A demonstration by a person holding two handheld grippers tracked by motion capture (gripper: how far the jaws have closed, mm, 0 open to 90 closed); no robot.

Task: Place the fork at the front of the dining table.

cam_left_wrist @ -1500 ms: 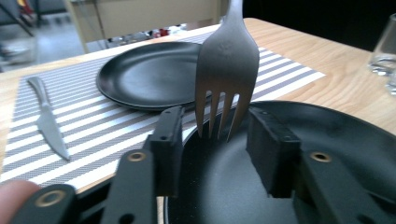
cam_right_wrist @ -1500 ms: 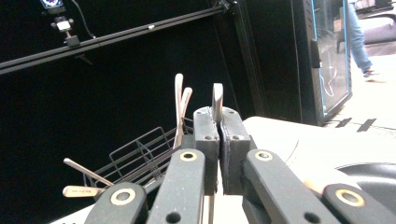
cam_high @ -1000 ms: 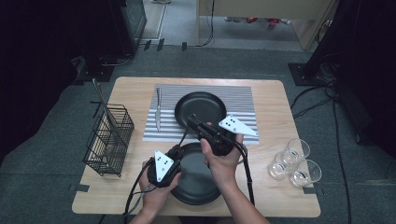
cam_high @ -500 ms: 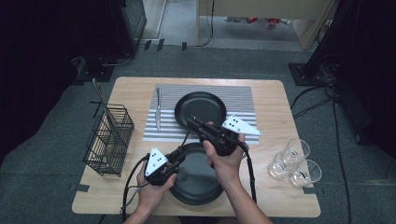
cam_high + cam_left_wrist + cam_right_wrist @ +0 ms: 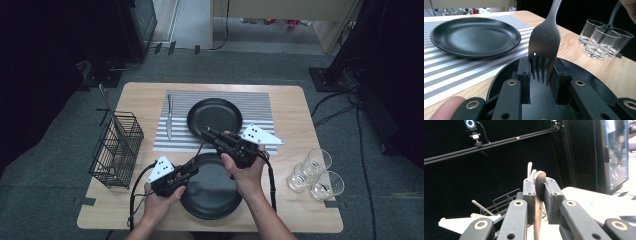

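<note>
Both grippers pinch one fork [image 5: 544,47] in their fingers above the near one of two black plates [image 5: 212,192], three glasses [image 5: 316,172] sit by the tabletop [image 5: 295,105] edge.

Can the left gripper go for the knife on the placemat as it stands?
Probably not yet. The left gripper has its pads around the fork tines, and the right gripper holds the handle. The path to the knife looks free otherwise.
</note>
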